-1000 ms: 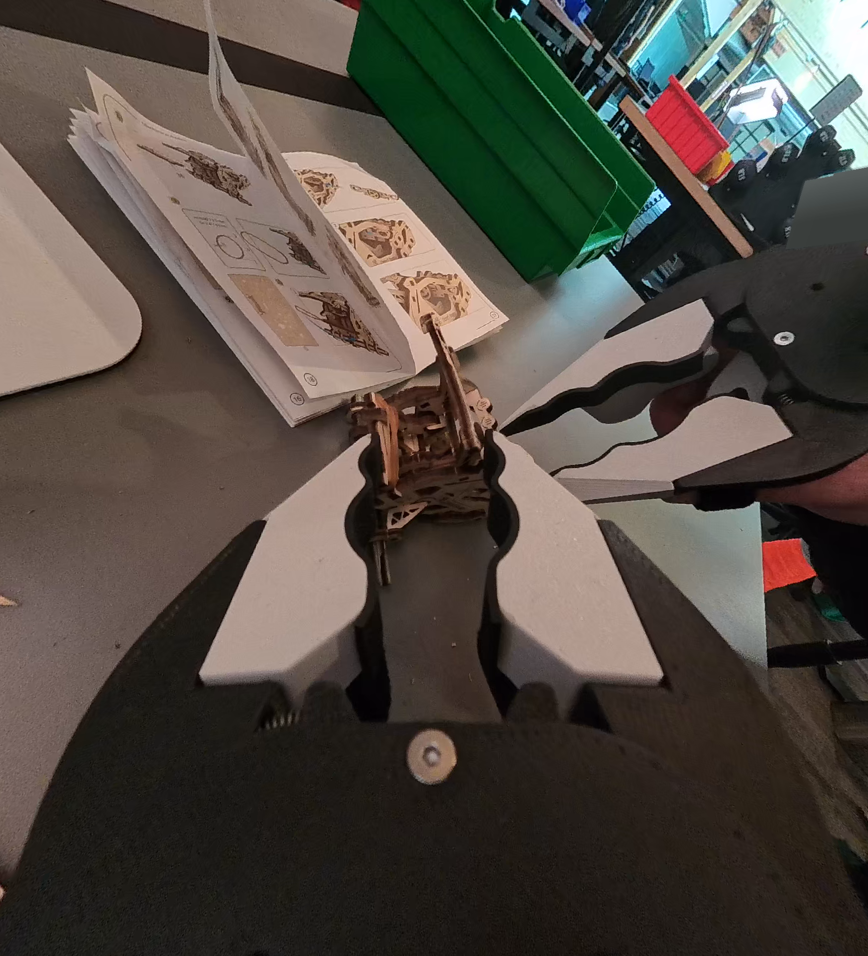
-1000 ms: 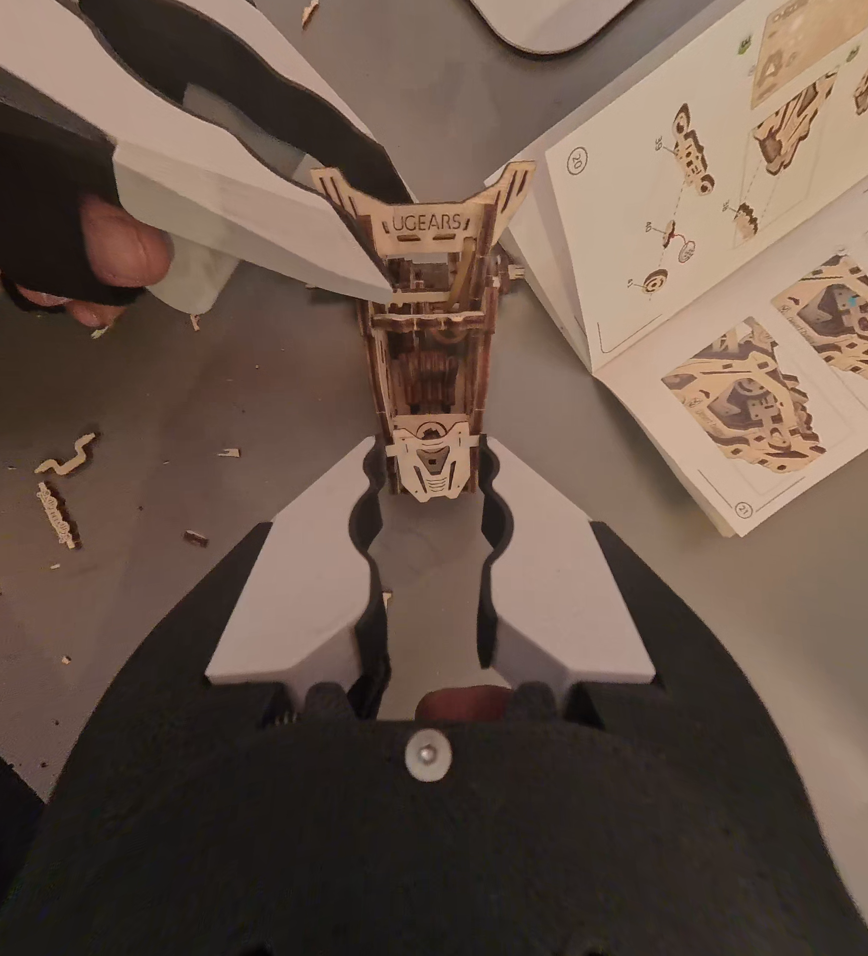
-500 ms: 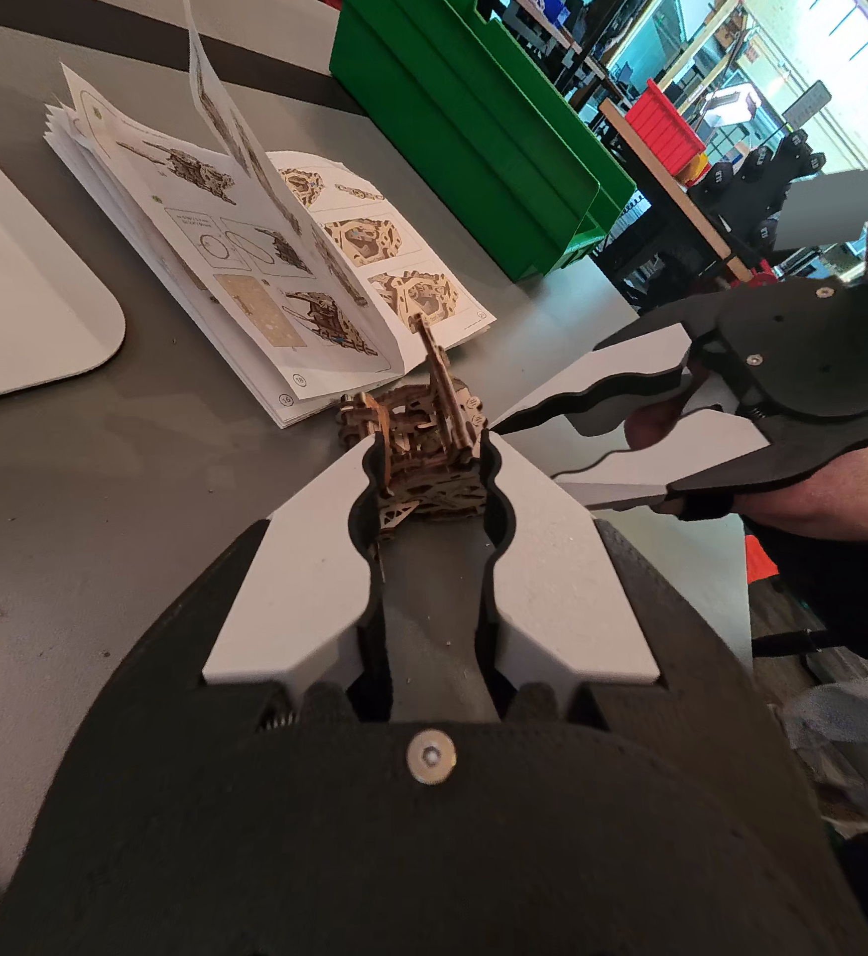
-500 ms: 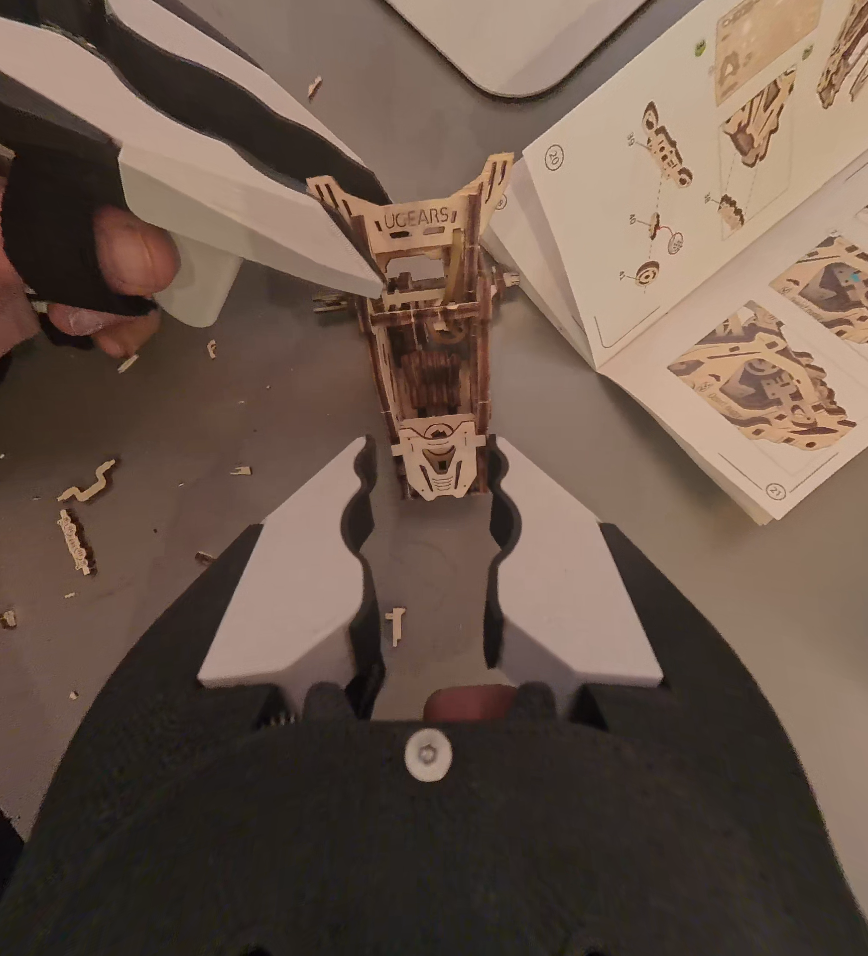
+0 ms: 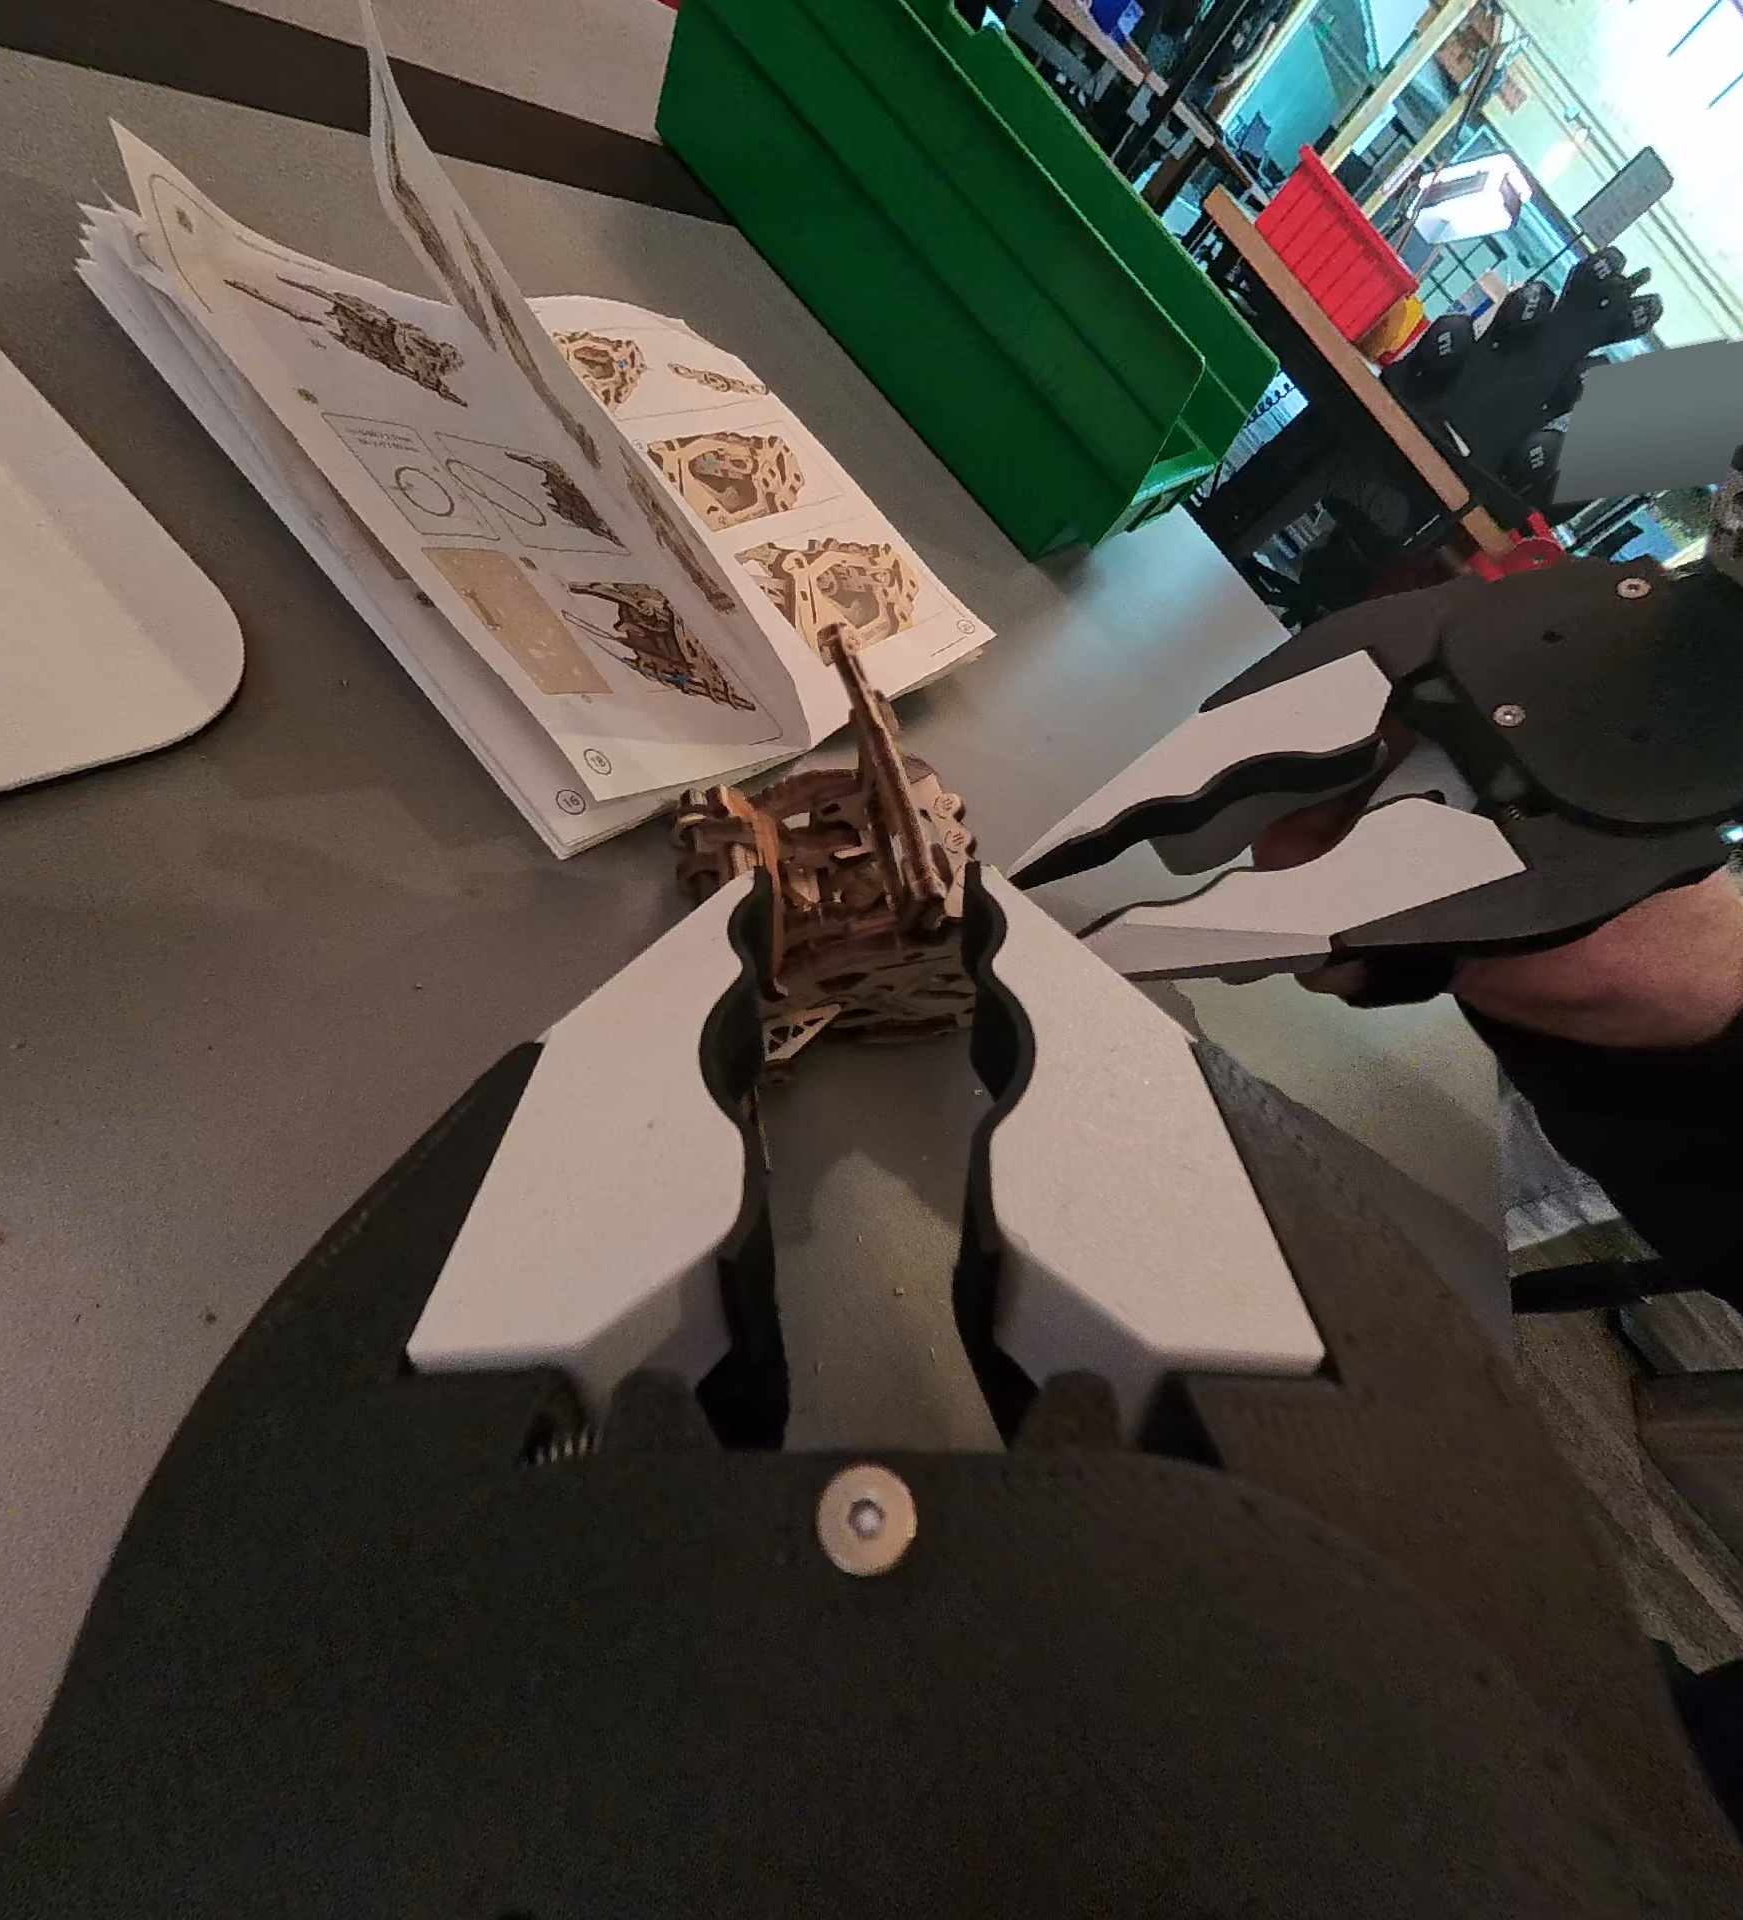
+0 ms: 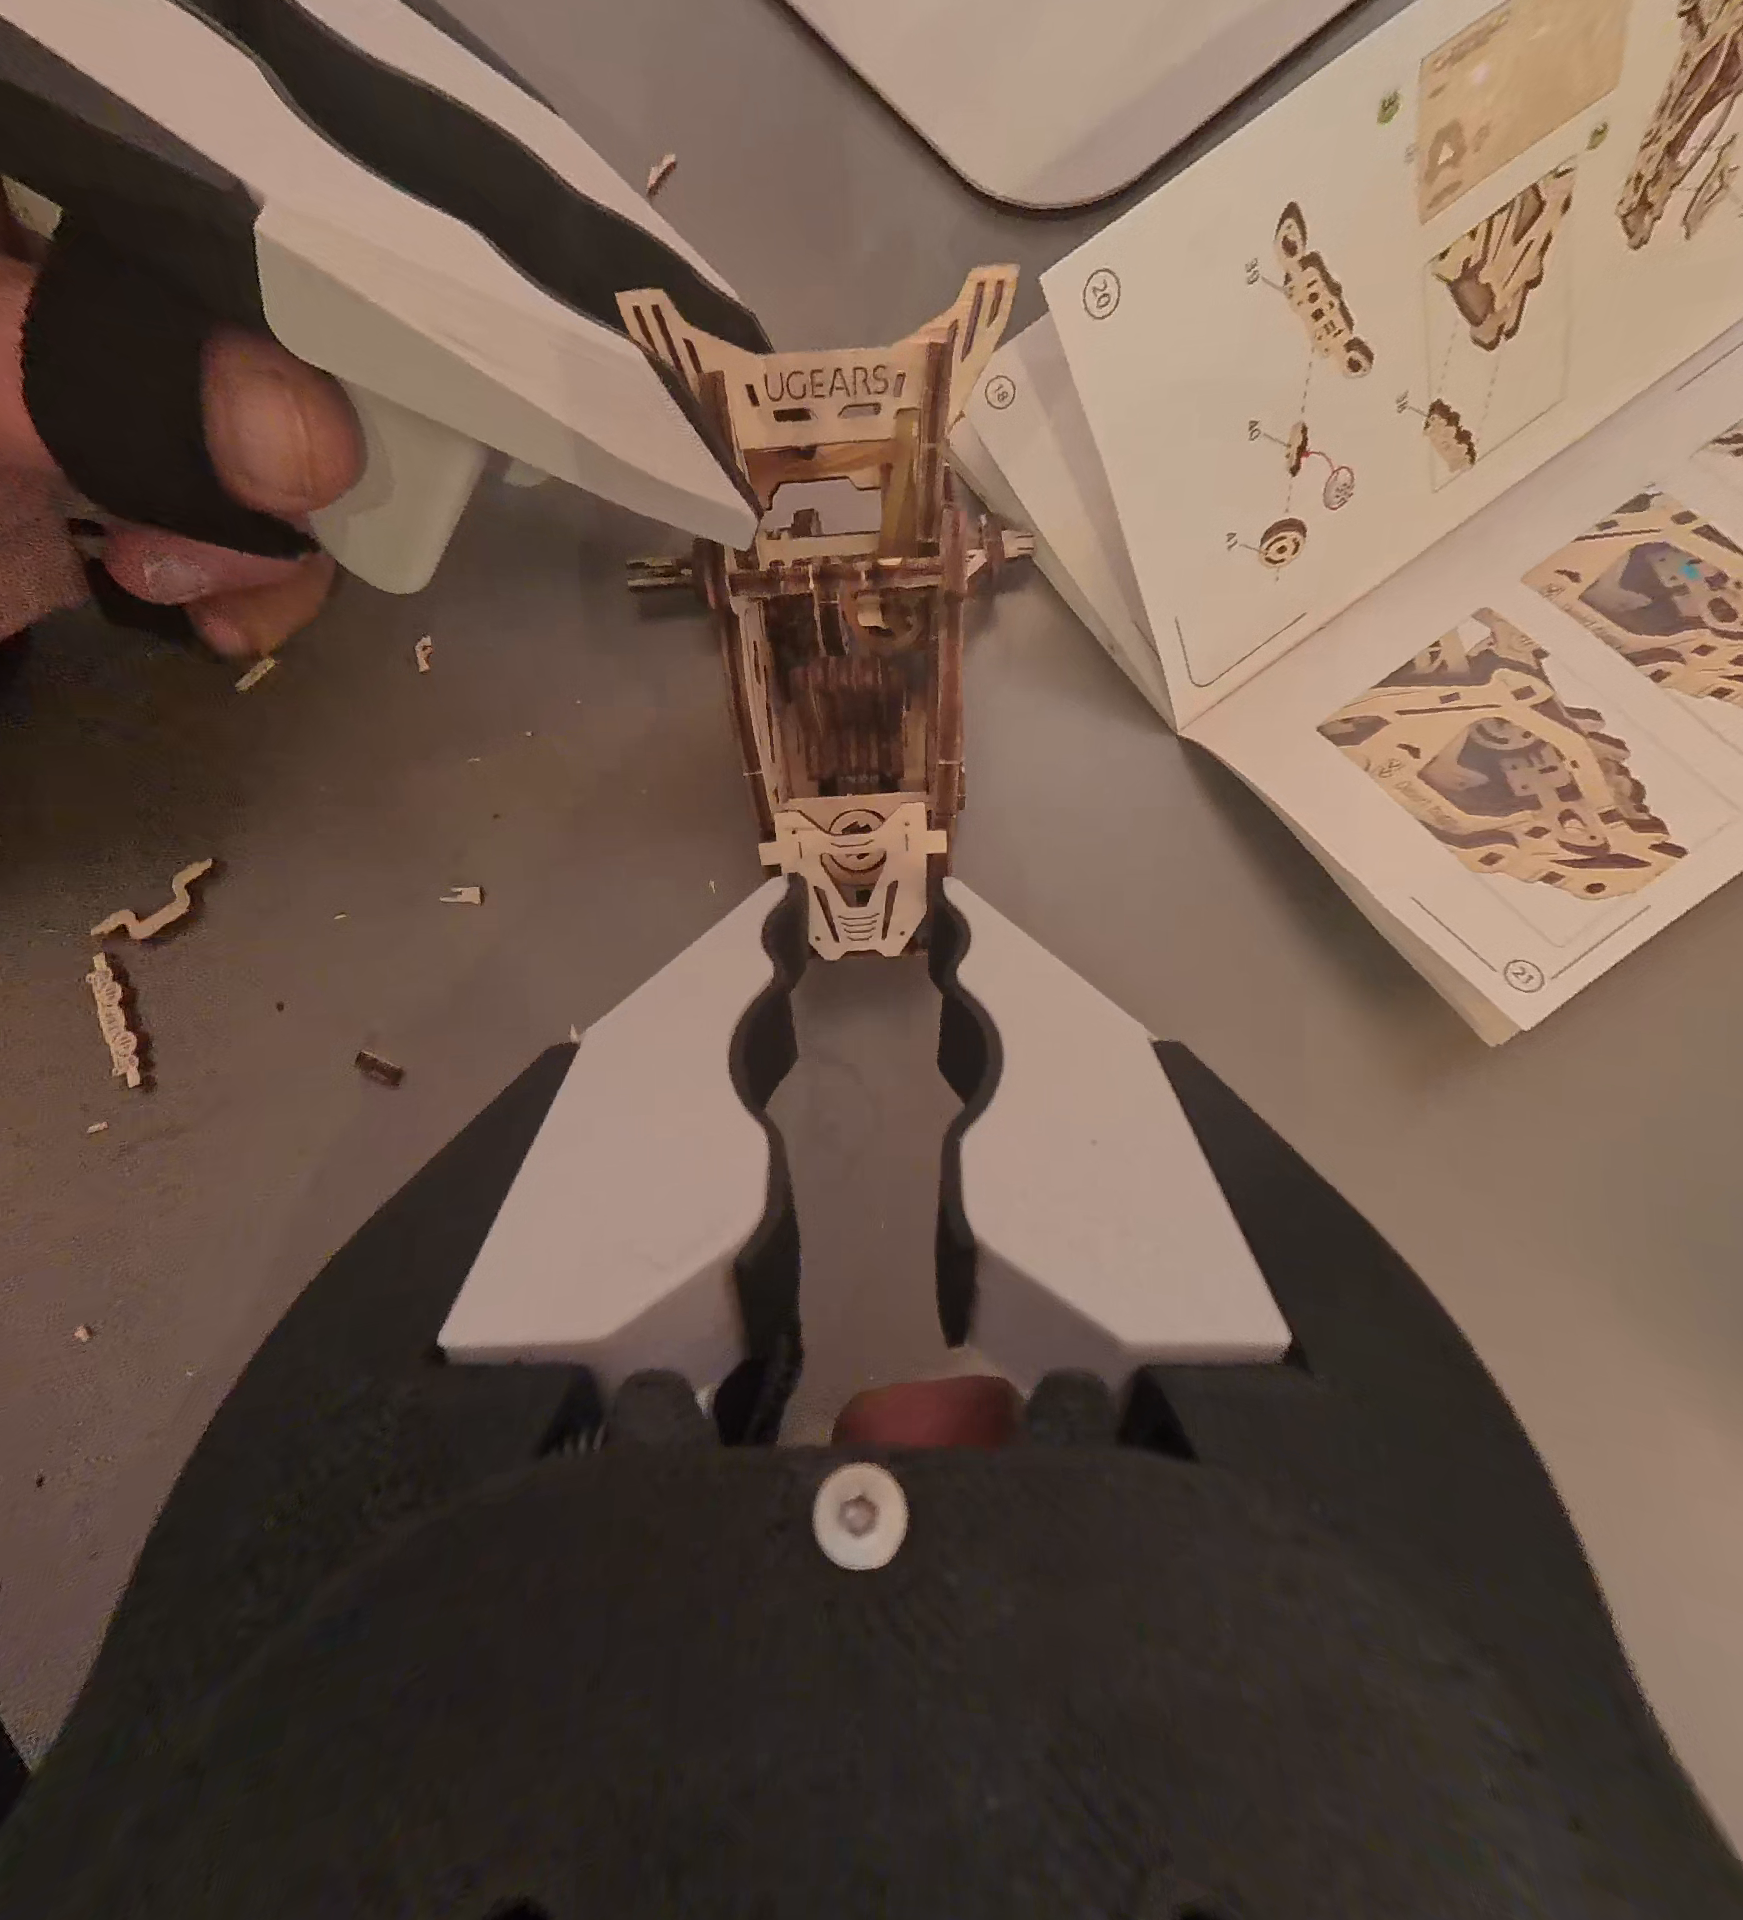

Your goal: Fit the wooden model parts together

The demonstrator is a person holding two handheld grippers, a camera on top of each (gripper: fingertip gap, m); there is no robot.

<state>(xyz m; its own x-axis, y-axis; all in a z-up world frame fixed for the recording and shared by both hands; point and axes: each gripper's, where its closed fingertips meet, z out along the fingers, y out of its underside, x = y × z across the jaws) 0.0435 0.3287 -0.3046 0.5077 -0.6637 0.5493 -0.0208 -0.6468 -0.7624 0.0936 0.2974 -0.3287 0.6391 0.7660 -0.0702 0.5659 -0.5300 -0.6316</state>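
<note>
The wooden model (image 6: 851, 665) stands on the table: left gripper (image 5: 862, 914) clamps its far end, right gripper (image 6: 862, 925) its near nose (2 grasps).

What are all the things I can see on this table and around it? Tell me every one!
wooden model: one, pale and dark brown, mid-table, between both grippers
instruction booklet: one, white, open, lying beside the model
wood scraps: several, tan, scattered on the table
white boards: one in each view, rounded corners, at the table's far side; maybe the same one
green bins: stacked, count unclear, behind the booklet
red bin: one, on a far bench
table: one, grey
left gripper: one, white fingers, black body, closed on the model's side
right gripper: one, same colours, fingertips at the model's front end, grip unclear
</note>
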